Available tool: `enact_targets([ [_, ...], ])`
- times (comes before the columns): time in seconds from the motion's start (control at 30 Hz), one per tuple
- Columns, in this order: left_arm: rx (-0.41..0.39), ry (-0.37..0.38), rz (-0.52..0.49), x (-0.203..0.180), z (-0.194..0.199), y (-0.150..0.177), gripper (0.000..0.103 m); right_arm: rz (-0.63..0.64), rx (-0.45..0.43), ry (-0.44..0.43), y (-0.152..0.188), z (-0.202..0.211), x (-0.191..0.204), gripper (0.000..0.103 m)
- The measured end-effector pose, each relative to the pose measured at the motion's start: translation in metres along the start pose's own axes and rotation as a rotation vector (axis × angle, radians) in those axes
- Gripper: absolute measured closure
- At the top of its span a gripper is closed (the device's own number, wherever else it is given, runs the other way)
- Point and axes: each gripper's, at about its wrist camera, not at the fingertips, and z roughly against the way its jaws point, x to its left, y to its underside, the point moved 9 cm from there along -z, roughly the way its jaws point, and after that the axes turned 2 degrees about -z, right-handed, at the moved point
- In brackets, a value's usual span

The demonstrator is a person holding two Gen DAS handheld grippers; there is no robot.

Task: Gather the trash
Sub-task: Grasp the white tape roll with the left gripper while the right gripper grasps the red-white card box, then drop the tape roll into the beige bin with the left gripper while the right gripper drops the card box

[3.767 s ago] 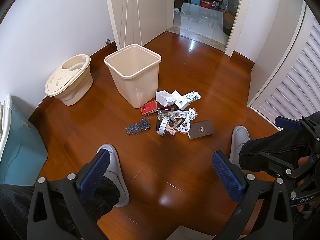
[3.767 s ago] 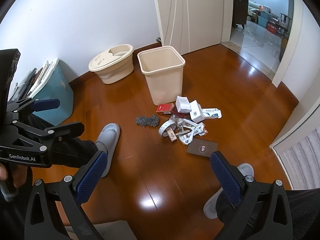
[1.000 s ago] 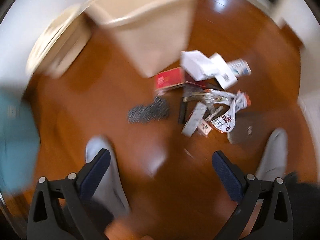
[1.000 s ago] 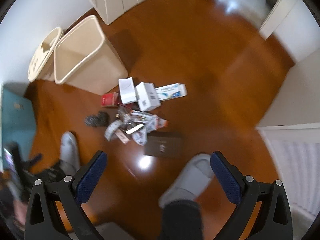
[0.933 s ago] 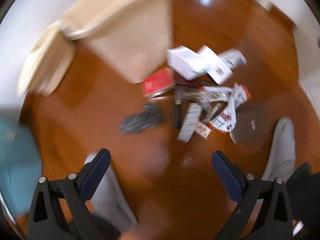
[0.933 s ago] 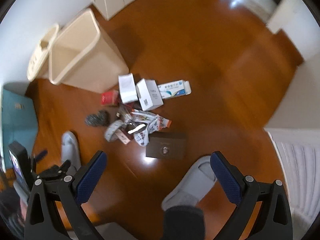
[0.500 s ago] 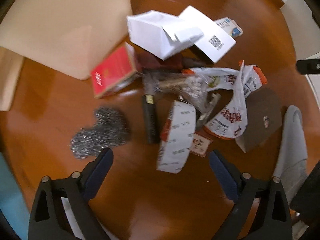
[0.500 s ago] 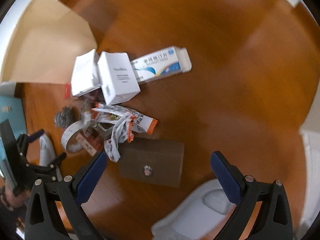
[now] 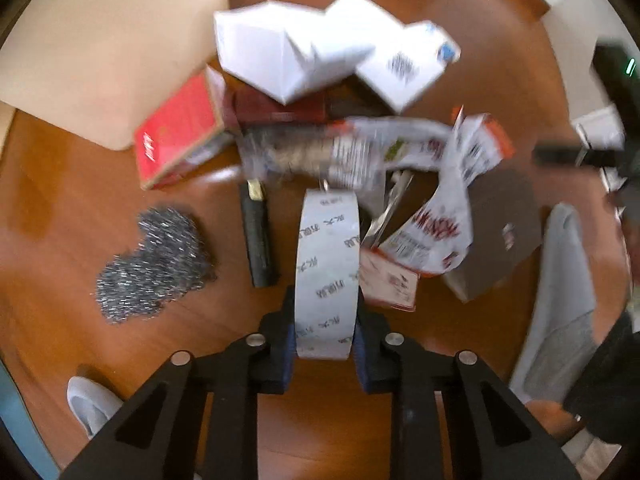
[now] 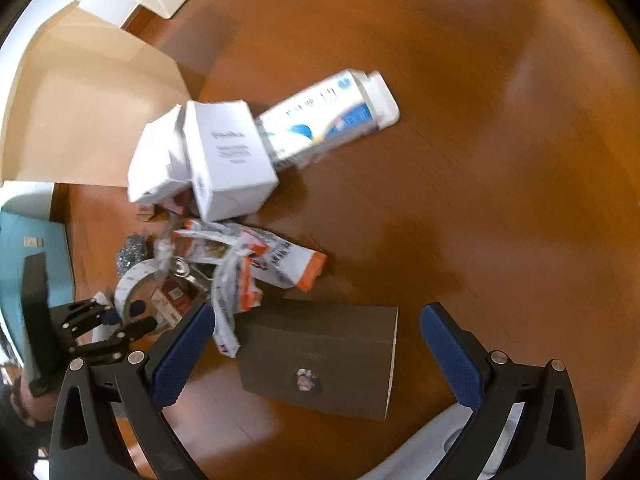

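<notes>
The left gripper (image 9: 325, 332) had just been closing, and its pads were clamped on the near rim of the tape roll (image 9: 328, 256), which stood on edge on the floor (image 9: 72, 184) straight ahead of it. A black stick (image 9: 258, 236) lay just to the gripper's left, steel wool (image 9: 154, 264) further left, and wrappers (image 9: 432, 232) crowded the roll's right side. The right gripper (image 10: 320, 354) hung spread wide, clear of the brown box (image 10: 320, 360) lying between its fingers. The bin (image 9: 108, 48) stood beyond the pile, ahead and to the left. The risk, I'd say: the pinch sat only on the roll's edge, so a quick lift could let it swivel or slip out, and a wrapper leaning on it might get dragged along and dropped short of the bin.
</notes>
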Motion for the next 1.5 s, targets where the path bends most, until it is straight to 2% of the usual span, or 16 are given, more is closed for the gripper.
enact_targets([
  [0.13, -0.054, -0.045, 0.058, 0.000, 0.042, 0.002, 0.081, 0.086, 0.037, -0.028, 0.013, -0.011, 0.004, 0.000],
  [0.33, -0.143, -0.117, 0.143, 0.004, 0.080, -0.022, 0.081, 0.141, -0.048, -0.023, 0.000, 0.004, 0.029, 0.000],
  [0.4, -0.166, -0.112, 0.191, 0.016, 0.089, -0.028, 0.081, 0.288, -0.093, -0.021, 0.003, 0.009, 0.067, 0.000],
  [0.5, -0.184, -0.132, 0.257, 0.039, 0.098, -0.024, 0.081, 0.632, -0.128, 0.015, 0.030, -0.006, 0.139, 0.000],
  [0.6, -0.173, -0.147, 0.318, 0.059, 0.097, -0.012, 0.081, 0.935, -0.148, 0.240, 0.060, -0.049, 0.177, 0.000],
  [0.7, -0.170, -0.140, 0.348, 0.070, 0.093, -0.008, 0.081, 1.090, -0.142, 0.333, 0.088, -0.080, 0.196, 0.003],
  [0.77, -0.180, -0.139, 0.337, 0.069, 0.092, -0.008, 0.081, 1.121, -0.117, 0.379, 0.095, -0.097, 0.198, 0.004],
  [0.8, -0.185, -0.142, 0.325, 0.068, 0.091, -0.010, 0.081, 1.128, -0.118, 0.381, 0.096, -0.100, 0.198, 0.010],
  [0.87, -0.190, -0.135, 0.309, 0.064, 0.090, -0.011, 0.081, 1.130, -0.132, 0.364, 0.098, -0.103, 0.202, 0.012],
  [0.93, -0.193, -0.133, 0.300, 0.062, 0.089, -0.011, 0.081, 1.101, -0.098, 0.352, 0.095, -0.113, 0.203, 0.013],
  [1.0, -0.193, -0.133, 0.295, 0.062, 0.089, -0.009, 0.081, 1.070, -0.064, 0.362, 0.093, -0.125, 0.201, 0.022],
  [1.13, -0.194, -0.127, 0.315, 0.067, 0.088, -0.007, 0.081, 1.096, -0.013, 0.429, 0.094, -0.144, 0.198, 0.030],
  [1.27, -0.193, -0.130, 0.304, 0.065, 0.087, -0.008, 0.081, 1.082, -0.006, 0.399, 0.087, -0.150, 0.205, 0.033],
  [1.33, -0.201, -0.131, 0.302, 0.065, 0.090, -0.009, 0.081, 1.041, 0.013, 0.347, 0.072, -0.154, 0.215, 0.055],
  [1.37, -0.211, -0.133, 0.299, 0.064, 0.095, -0.012, 0.081, 1.010, 0.033, 0.311, 0.064, -0.154, 0.218, 0.072],
  [1.5, -0.277, -0.132, 0.284, 0.060, 0.125, -0.028, 0.081, 0.937, 0.043, 0.278, 0.042, -0.138, 0.210, 0.072],
])
